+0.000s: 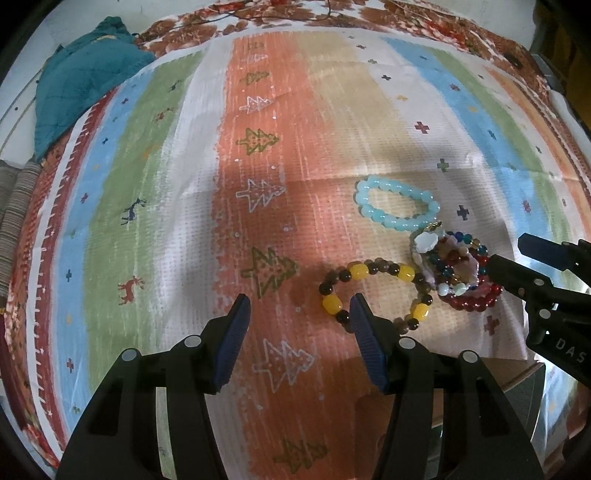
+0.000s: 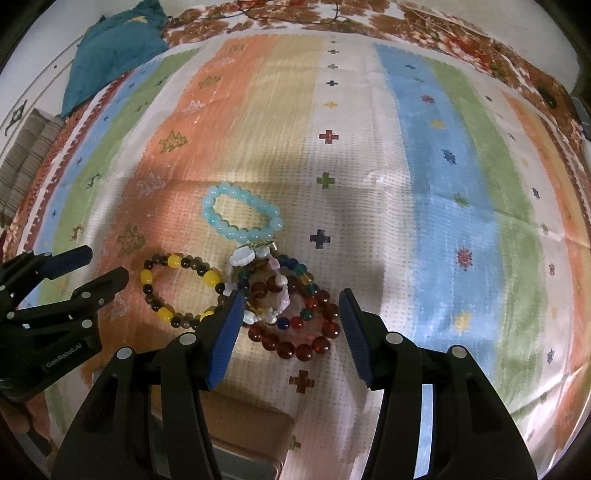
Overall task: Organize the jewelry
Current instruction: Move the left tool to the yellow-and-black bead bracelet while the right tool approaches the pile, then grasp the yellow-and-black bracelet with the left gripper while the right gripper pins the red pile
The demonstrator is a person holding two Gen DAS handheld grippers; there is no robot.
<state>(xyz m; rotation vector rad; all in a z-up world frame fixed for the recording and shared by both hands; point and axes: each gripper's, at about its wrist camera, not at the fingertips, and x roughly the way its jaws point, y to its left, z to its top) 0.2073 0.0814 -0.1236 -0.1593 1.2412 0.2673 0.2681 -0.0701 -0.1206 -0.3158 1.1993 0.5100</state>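
Observation:
A pale blue bead bracelet (image 1: 397,203) (image 2: 240,214) lies on the striped cloth. A yellow-and-brown bead bracelet (image 1: 373,291) (image 2: 181,291) lies nearer. A tangled pile of shell, multicolour and dark red bead bracelets (image 1: 458,277) (image 2: 291,314) lies beside them. My left gripper (image 1: 299,306) is open and empty, its right finger (image 1: 364,332) at the yellow bracelet's near-left edge. My right gripper (image 2: 291,306) is open, its jaws on either side of the pile, above or at it. Each gripper shows in the other's view, the right (image 1: 509,262) and the left (image 2: 99,266).
A striped patterned cloth (image 1: 184,184) (image 2: 424,166) covers the surface, over a floral cloth (image 1: 424,22). A teal fabric bundle (image 1: 81,85) (image 2: 110,51) lies at the far left. A cardboard box edge (image 2: 243,417) shows at the near edge under the cloth.

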